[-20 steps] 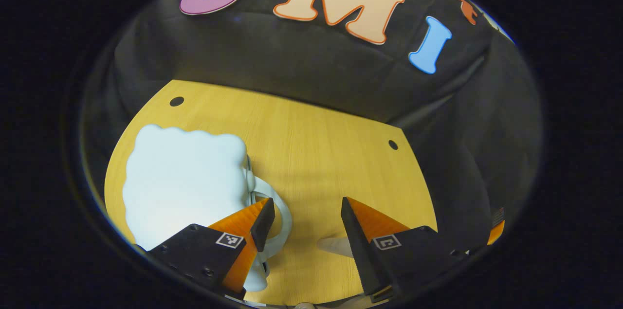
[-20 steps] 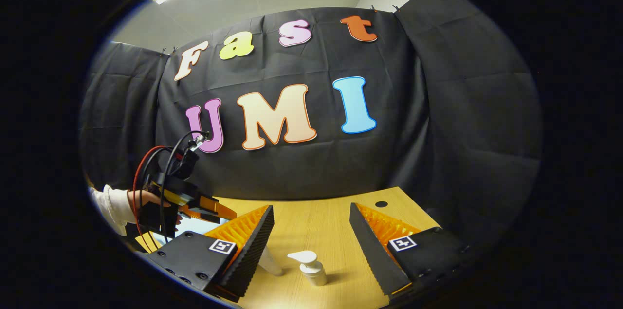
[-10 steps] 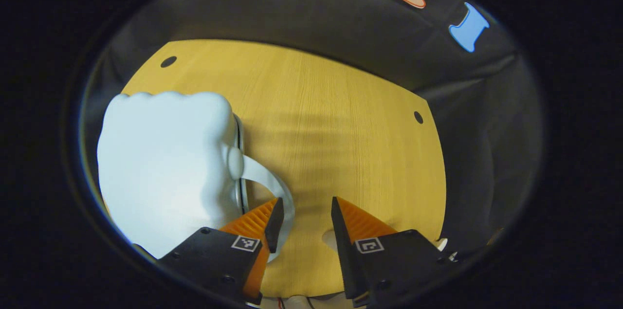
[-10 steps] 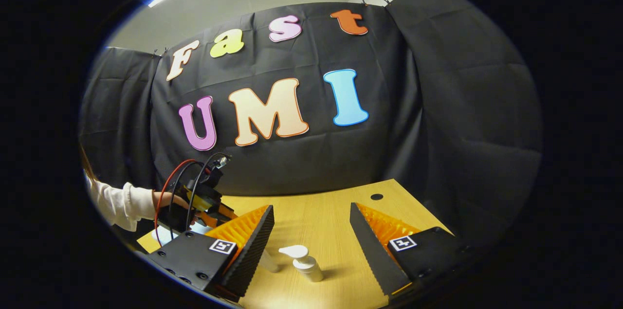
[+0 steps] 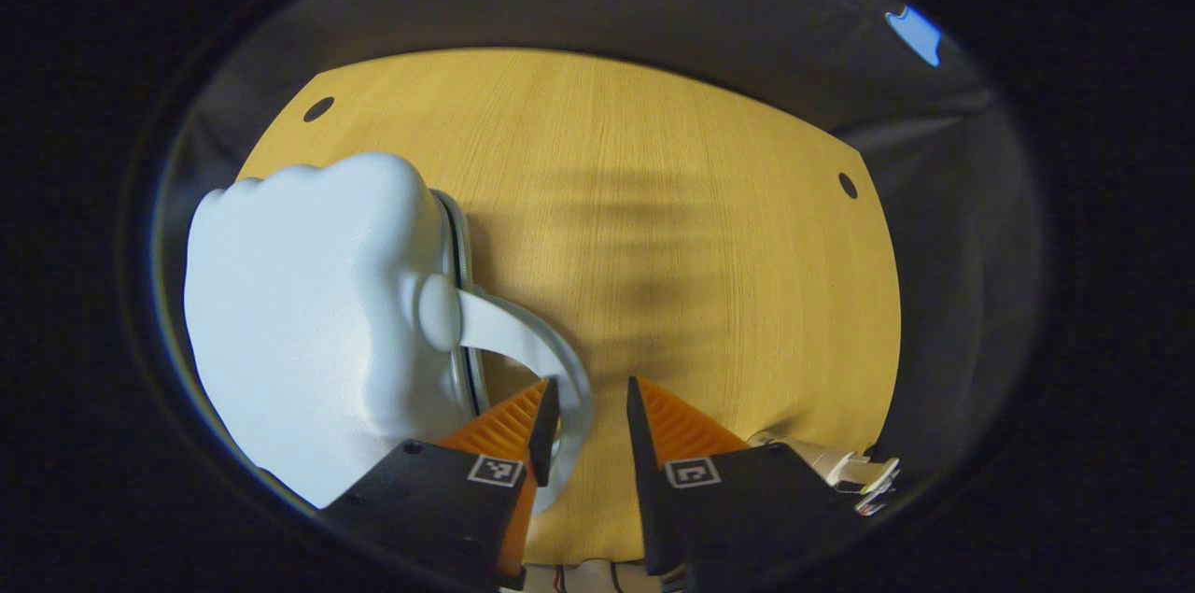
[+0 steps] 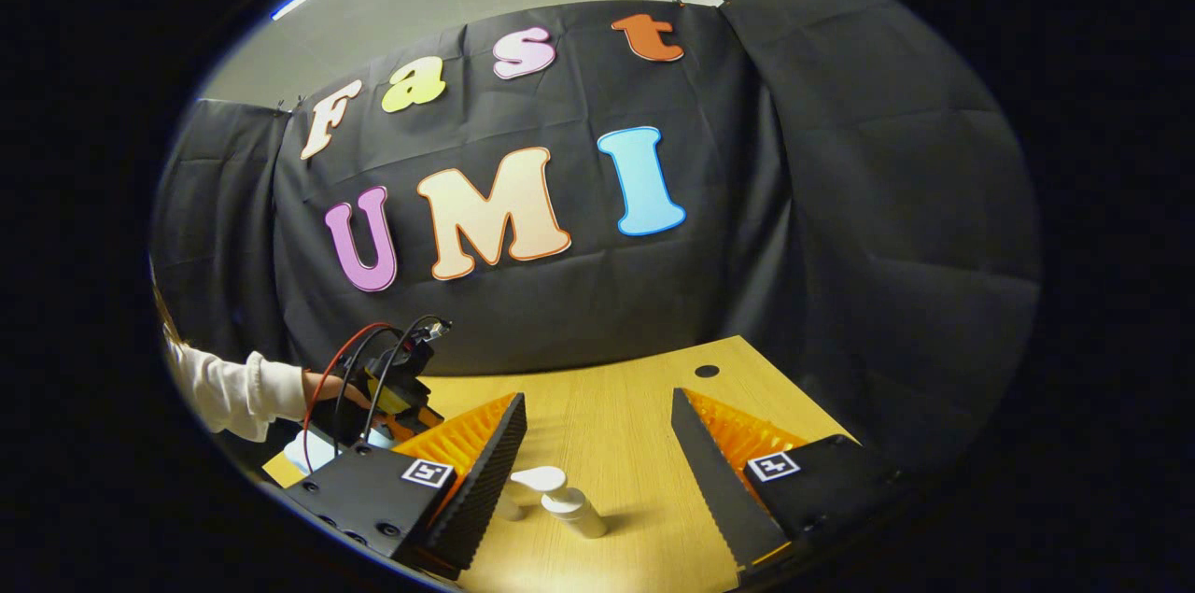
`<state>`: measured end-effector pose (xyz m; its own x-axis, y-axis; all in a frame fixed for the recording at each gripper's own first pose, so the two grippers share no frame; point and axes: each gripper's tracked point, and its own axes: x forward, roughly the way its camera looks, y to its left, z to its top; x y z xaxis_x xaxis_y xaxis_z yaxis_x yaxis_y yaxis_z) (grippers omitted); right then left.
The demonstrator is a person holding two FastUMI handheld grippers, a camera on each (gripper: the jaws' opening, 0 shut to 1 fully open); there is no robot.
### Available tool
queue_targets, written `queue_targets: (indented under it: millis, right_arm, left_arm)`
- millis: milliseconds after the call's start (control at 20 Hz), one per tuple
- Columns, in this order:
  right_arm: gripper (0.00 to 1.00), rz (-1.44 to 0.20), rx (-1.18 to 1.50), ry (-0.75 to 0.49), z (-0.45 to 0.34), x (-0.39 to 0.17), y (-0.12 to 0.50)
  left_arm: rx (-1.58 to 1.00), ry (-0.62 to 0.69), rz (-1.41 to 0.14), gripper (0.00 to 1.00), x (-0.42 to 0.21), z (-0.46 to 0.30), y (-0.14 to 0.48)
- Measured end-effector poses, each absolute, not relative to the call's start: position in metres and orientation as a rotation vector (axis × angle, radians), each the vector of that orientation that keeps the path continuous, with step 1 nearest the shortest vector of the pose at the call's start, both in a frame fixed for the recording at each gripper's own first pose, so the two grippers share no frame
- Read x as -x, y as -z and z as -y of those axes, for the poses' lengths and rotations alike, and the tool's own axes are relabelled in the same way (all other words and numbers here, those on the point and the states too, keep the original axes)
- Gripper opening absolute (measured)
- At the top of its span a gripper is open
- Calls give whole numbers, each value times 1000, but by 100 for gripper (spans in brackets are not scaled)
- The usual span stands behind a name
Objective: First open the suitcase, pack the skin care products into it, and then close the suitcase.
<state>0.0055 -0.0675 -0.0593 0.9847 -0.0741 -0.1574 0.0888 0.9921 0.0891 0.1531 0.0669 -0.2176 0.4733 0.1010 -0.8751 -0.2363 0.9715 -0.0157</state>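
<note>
Pale-blue suitcase lies closed near the worktop's left edge. Left gripper, narrowly parted, straddles its handle without clamping. Right gripper hangs wide open, empty, above the pump bottle. Opening, packing and closing remain.

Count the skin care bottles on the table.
2 visible: a white pump bottle on the wooden table in the right gripper view, with a second white bottle just left, partly hidden. Others may be hidden.
</note>
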Motion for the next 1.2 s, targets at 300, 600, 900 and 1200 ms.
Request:
queue_targets:
  millis: [300, 600, 900, 1200]
  right_arm:
    - [98, -166, -101, 80, 72, -6, 64]
    - [98, -164, -102, 72, 70, -8, 65]
    - [98, -171, -102, 74, 72, -6, 66]
    - [98, -178, -82, 91, 78, 0, 66]
  left_arm:
    - [128, -235, -1086, 24, -150, -77, 220]
    - [111, -254, -1102, 19, -142, -83, 220]
    - [135, -237, -1127, 23, -142, -73, 239]
    - [118, -247, -1153, 7, -140, -76, 250]
